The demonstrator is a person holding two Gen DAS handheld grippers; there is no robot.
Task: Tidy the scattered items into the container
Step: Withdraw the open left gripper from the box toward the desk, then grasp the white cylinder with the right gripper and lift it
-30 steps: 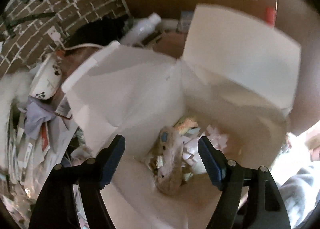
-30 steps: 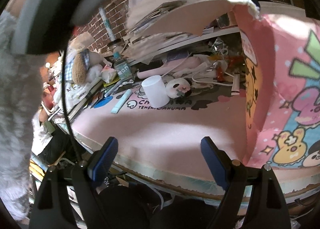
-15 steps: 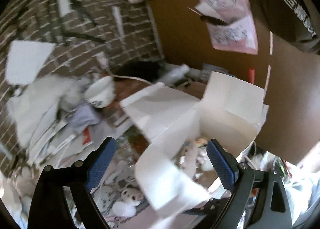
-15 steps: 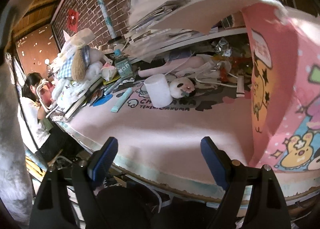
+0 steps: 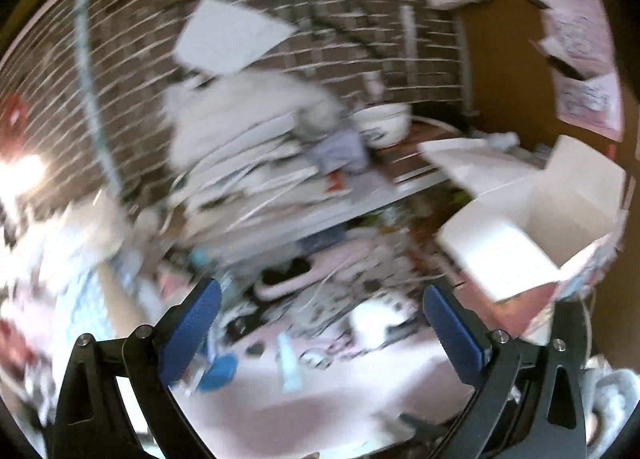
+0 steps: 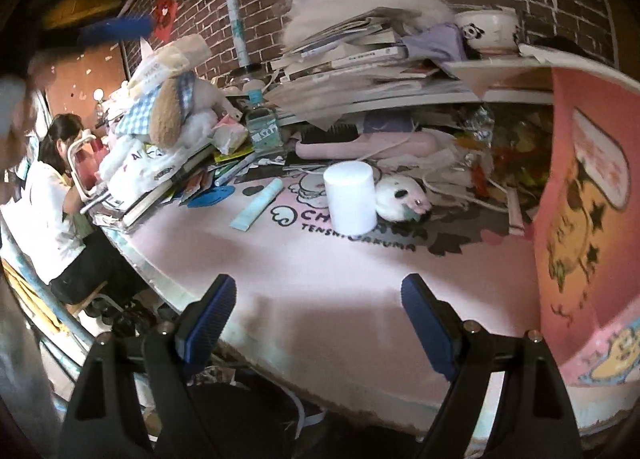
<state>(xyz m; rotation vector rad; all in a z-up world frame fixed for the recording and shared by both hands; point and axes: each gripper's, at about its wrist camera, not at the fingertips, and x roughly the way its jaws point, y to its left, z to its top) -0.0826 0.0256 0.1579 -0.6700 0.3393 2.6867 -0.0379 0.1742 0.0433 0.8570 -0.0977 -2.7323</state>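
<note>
The container is a pink cartoon-printed box (image 6: 588, 195) with white open flaps (image 5: 532, 219), standing at the right of the pink desk mat (image 6: 320, 275). On the mat lie a white cylinder (image 6: 351, 197), a small white plush toy (image 6: 400, 195) and a pale blue tube (image 6: 258, 205). My right gripper (image 6: 316, 319) is open and empty, low at the mat's front edge, well short of these items. In the blurred left wrist view my left gripper (image 5: 320, 323) is open and empty, left of the box and above the mat.
Stacked books and papers (image 6: 360, 59) with a panda bowl (image 6: 488, 33) fill a shelf against the brick wall. A plush dog (image 6: 172, 111), bags and a bottle (image 6: 262, 127) crowd the left. A person (image 6: 48, 195) sits beyond the desk's left edge.
My left gripper has pulled up and out of the box and swung left, so the box now sits at the right of its view. The right gripper has barely moved.
</note>
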